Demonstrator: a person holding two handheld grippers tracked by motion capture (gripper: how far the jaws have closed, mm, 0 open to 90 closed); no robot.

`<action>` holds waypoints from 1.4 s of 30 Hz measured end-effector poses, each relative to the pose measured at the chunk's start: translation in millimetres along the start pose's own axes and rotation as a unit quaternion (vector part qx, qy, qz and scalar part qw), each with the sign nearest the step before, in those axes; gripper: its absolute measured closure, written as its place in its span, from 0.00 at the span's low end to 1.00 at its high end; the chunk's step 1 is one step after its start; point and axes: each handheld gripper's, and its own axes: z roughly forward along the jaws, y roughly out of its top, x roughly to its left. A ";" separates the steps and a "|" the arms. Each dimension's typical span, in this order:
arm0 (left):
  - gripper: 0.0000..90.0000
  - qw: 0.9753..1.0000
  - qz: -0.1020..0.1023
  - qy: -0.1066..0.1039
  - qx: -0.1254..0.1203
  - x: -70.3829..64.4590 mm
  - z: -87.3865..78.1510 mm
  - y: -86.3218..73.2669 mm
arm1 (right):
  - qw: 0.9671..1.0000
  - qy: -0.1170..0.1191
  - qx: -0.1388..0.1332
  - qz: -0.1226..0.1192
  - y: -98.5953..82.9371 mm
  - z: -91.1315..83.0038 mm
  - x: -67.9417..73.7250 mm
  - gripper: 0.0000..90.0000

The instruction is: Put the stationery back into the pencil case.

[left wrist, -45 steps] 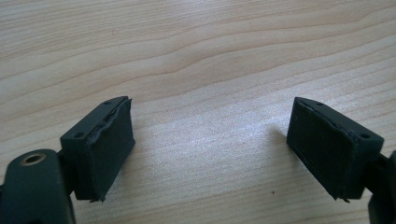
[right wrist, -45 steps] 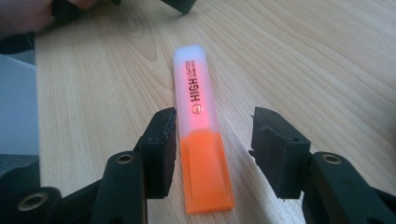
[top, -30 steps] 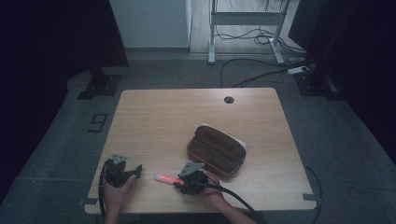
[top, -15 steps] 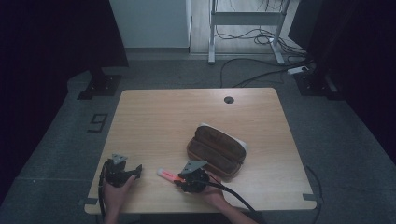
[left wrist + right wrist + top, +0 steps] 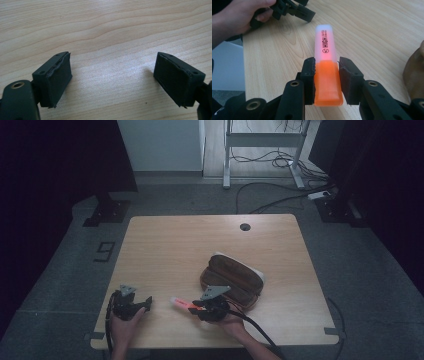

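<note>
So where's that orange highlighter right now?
The highlighter is clamped in the right gripper, near the table's front edge in the high view, left of the brown case.

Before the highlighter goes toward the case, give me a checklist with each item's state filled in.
1. Right tongs shut on the highlighter: ok, both pads press its orange body.
2. Cap on: ok, the pale cap covers the tip.
3. Grip centred: ok, the highlighter lies straight between the jaws and points away.
4. Case ready to take it: cannot tell, the high view does not settle whether it is open.
5. Left tongs out of the way: ok, open and empty over bare table, at the near left edge.
6. Path from highlighter to case: ok, nothing lies on the wood between them.
</note>
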 end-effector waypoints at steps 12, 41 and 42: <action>0.16 1.000 0.000 0.000 0.000 0.0 0.0 0.0 | 1.000 -0.007 -0.021 0.003 6.0 -14.8 -7.3 0.73; 0.16 1.000 0.000 0.000 0.000 -0.1 0.0 0.0 | 0.998 -0.032 -0.059 0.008 16.7 -51.8 -25.9 0.73; 0.16 1.000 0.000 0.000 0.000 0.0 0.0 0.0 | 0.998 -0.033 -0.060 0.008 17.0 -52.9 -26.3 0.73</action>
